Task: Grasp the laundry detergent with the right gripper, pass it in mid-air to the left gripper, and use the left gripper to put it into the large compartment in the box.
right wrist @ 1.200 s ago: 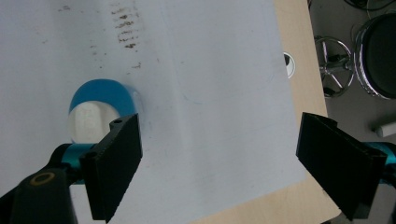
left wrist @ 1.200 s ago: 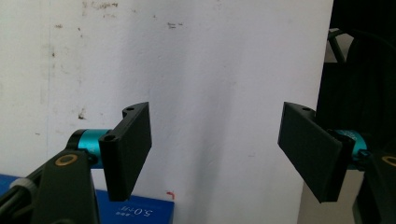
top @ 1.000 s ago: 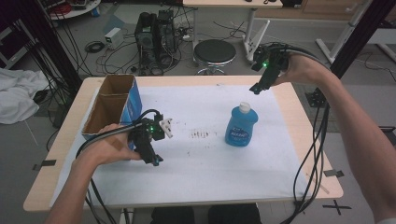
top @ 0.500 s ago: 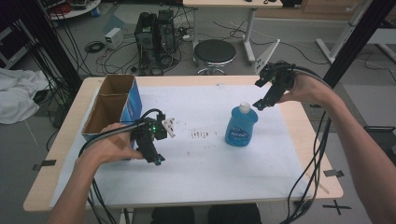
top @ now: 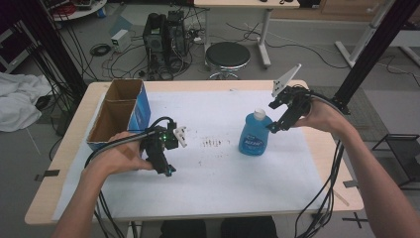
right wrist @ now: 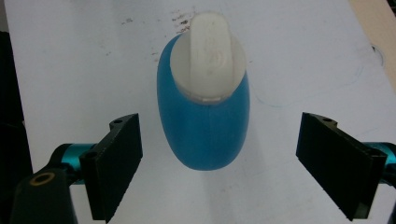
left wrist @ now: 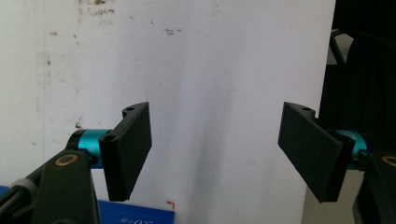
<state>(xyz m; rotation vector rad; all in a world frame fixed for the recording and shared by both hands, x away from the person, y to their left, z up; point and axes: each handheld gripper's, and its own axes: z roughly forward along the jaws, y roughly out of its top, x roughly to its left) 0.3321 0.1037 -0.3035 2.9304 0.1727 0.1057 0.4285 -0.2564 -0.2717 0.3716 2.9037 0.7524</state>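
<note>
A blue bottle (top: 253,135) with a white cap stands upright on the white sheet, right of the table's middle. My right gripper (top: 273,128) hangs just to the bottle's right, tilted down toward it. Seen from the right gripper view, the blue bottle (right wrist: 205,116) sits below and ahead of the wide-open jaws, and neither pad touches it. My left gripper (top: 167,171) rests low over the sheet near the cardboard box, and in the left gripper view my left gripper (left wrist: 219,154) stands open with nothing but white sheet between its jaws.
An open cardboard box (top: 115,115) with a blue side stands at the table's left. Small dark marks (top: 212,144) dot the sheet between the grippers. Cables trail off the front edge from both hands. A black stool (top: 228,55) and a black frame post (top: 369,49) stand beyond the table.
My right gripper has come down and toward the bottle from above the table's far right corner. The left gripper has stayed where it was.
</note>
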